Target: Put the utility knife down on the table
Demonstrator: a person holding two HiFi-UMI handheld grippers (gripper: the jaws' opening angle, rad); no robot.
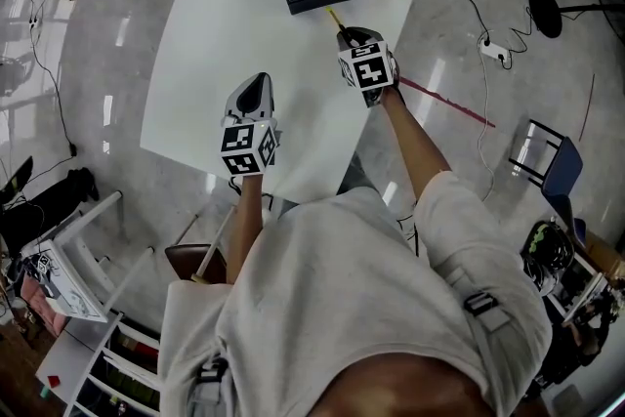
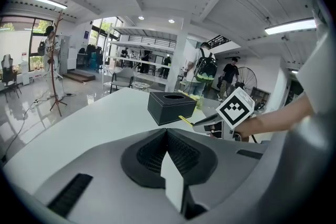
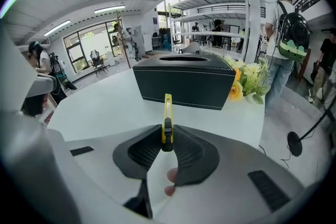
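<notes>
The right gripper [image 3: 167,136] clamps the yellow utility knife [image 3: 167,110] over the white table [image 3: 105,102], its long axis pointing ahead at the black tissue box [image 3: 184,81], while the left gripper [image 2: 167,132] hovers closed and empty.

The knife [image 3: 167,107] is yellow with a black slider, set between the right gripper's [image 3: 167,132] black ribbed pads [image 3: 144,152]. The shell round them is pale grey. Just ahead of that gripper the box [image 3: 184,81] is black with a pale stitched edge. To the box's right the flowers [image 3: 247,80] are yellow, orange and white over green leaves. The table [image 1: 244,34] is white and the floor [image 1: 117,24] is glossy grey. Each gripper's cube [image 1: 368,68] bears black-and-white squares. The left gripper [image 2: 167,132] is the same grey and black.
</notes>
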